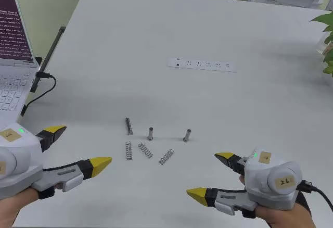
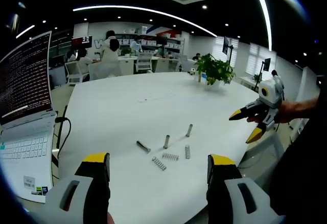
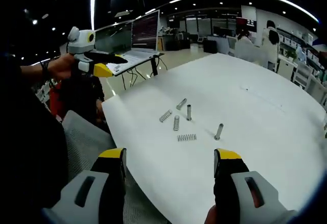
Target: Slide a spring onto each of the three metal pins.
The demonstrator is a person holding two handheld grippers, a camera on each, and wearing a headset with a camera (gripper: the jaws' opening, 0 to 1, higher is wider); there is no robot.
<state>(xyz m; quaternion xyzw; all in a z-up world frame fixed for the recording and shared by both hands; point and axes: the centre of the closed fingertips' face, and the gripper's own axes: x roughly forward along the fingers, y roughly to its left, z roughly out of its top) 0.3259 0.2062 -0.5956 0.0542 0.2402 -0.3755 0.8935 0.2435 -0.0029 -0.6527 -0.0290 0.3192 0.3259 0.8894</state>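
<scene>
Left hand: the white left gripper with yellow-tipped black jaws [image 1: 80, 146] is being held low over the near edge of the white table [image 1: 156, 25], jaws spread wide and empty.
Right hand: the matching right gripper [image 1: 207, 174] is being held likewise, wide apart, gripping nothing.
Writing: "26" is being shown on the right gripper's round sticker [image 1: 284, 181].
Pins: three short grey metal pins [image 1: 150, 133] are being left ahead, between both grippers.
Springs: three small coiled steel springs [image 1: 145, 150] are lying just nearer than the pins, apart from all jaws.
</scene>
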